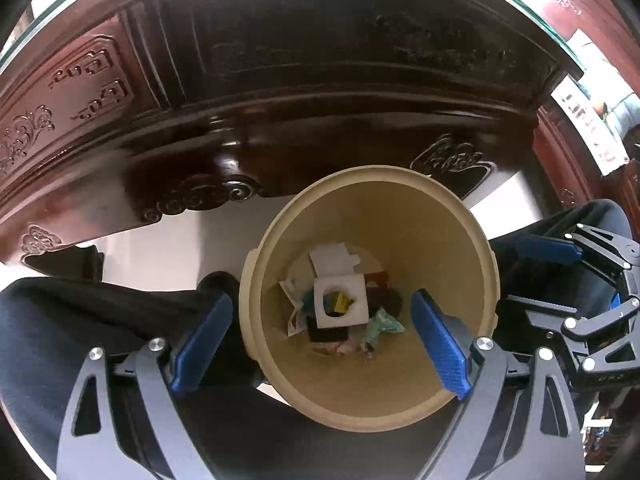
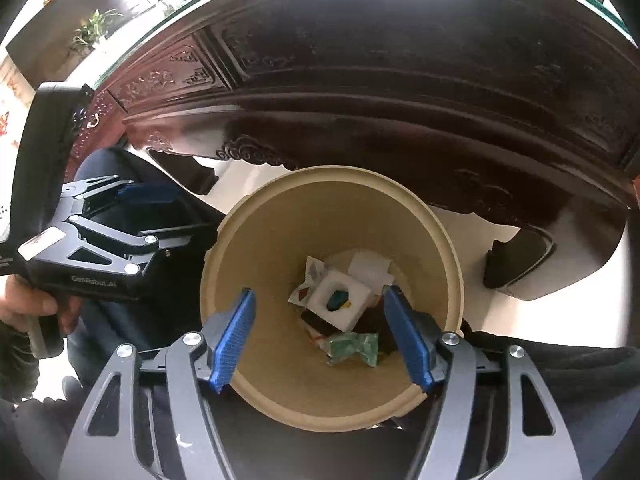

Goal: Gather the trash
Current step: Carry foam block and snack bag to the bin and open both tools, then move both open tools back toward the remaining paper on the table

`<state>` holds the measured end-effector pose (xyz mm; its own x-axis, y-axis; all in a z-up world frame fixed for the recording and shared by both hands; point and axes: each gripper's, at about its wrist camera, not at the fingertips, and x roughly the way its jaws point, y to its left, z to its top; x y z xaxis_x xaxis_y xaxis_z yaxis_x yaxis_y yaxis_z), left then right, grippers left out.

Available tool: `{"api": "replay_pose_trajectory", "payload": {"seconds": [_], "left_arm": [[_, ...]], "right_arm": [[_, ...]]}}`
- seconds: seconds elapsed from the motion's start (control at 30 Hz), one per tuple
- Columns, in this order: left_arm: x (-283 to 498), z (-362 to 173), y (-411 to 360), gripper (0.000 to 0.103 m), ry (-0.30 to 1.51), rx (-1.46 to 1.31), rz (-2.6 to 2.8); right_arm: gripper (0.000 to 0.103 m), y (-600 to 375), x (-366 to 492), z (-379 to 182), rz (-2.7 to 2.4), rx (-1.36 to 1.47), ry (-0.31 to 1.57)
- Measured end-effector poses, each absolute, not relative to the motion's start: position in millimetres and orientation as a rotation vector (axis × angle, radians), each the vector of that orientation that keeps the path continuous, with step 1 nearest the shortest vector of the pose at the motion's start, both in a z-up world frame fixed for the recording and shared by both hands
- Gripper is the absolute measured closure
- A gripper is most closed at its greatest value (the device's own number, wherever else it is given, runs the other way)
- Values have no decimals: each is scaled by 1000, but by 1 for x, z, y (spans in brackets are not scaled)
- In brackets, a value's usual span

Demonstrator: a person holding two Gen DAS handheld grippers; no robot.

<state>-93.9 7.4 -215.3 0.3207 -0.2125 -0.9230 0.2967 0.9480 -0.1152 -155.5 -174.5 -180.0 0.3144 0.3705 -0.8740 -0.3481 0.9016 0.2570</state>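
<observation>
Both grippers hang over the bin point(image 1: 448, 216) w/ jaws apart and nothing between the pads: left gripper point(image 1: 320, 340) spread wide, right gripper point(image 2: 322, 338) a bit narrower. Trash sits at the bin's bottom: white foam block point(image 2: 340, 300) w/ a round hole on top, crumpled green wrapper point(image 2: 354, 347) just beside it, white card point(image 1: 334, 260) and paper scraps around. Bin stands on pale floor point(image 1: 168, 248) next to carved dark wood furniture point(image 1: 280, 80); a hand point(image 2: 28, 304) grips the left gripper's handle
</observation>
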Motion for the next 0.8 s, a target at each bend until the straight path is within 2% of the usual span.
{"api": "replay_pose_trajectory", "payload": {"seconds": [0.27,0.43,0.53,0.6,0.7,0.8], "left_arm": [[-90,-200,5,13,1172,76,-349],[-81,-166,5,13,1104,77,-357],[-71,-137,10,13,1041,67,-355],[-60,-113,12,13,987,61,-349],[-42,-79,16,10,898,60,-330],[-17,-44,17,6,801,50,-305]], "right_arm": [[38,-174,-155,-167,493,18,1126],[36,-174,-151,-139,515,13,1056],[30,-177,-144,-106,521,38,949],[16,-179,-137,-82,501,43,863],[9,-179,-122,-50,478,27,751],[8,-176,-93,-18,439,-3,662]]}}
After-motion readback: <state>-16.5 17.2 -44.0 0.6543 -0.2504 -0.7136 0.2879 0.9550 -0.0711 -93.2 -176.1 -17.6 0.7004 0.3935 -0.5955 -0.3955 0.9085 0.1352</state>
